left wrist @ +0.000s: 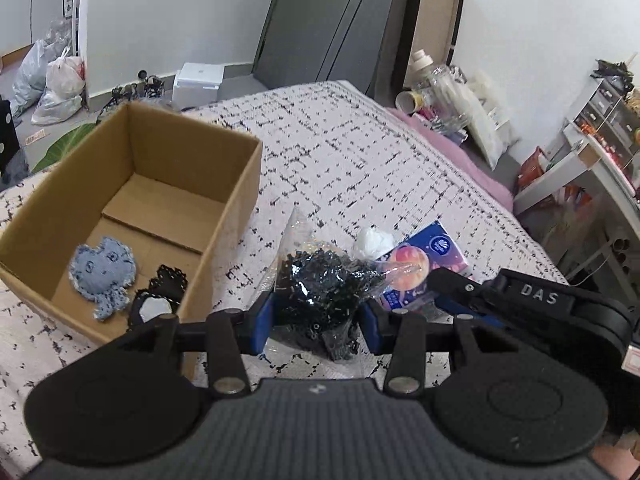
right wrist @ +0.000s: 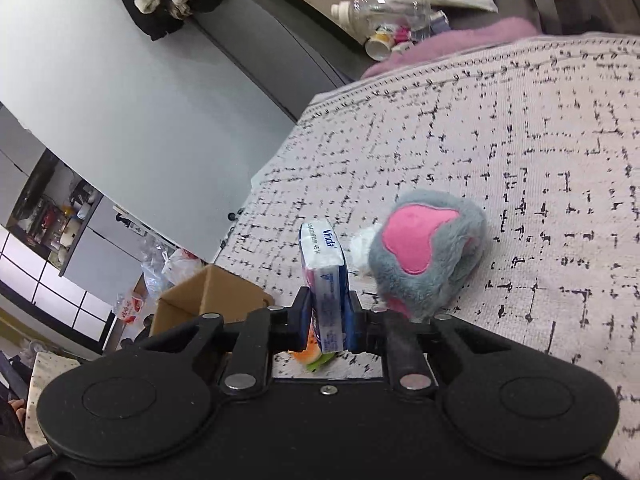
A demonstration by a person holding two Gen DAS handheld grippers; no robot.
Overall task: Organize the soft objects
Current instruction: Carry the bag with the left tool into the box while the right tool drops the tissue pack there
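Observation:
My left gripper (left wrist: 316, 320) is open, its blue pads on either side of a clear bag of black lace (left wrist: 320, 284) that lies on the bed. My right gripper (right wrist: 328, 320) is shut on a blue Vinda tissue pack (right wrist: 326, 276) held on edge above the bed; the pack also shows in the left wrist view (left wrist: 416, 268). A grey plush with a pink heart (right wrist: 424, 252) lies just right of it. A cardboard box (left wrist: 236, 208) at the left holds a blue denim plush (left wrist: 102, 270) and a black lace piece (left wrist: 158, 298).
A white crumpled wad (left wrist: 374, 242) lies behind the bag. The patterned bedcover (left wrist: 360, 152) stretches back. Bottles and cups (left wrist: 436, 96) crowd the far right bedside. A white shelf unit (left wrist: 592, 148) stands right of the bed. Plastic bags (left wrist: 60, 76) sit on the floor.

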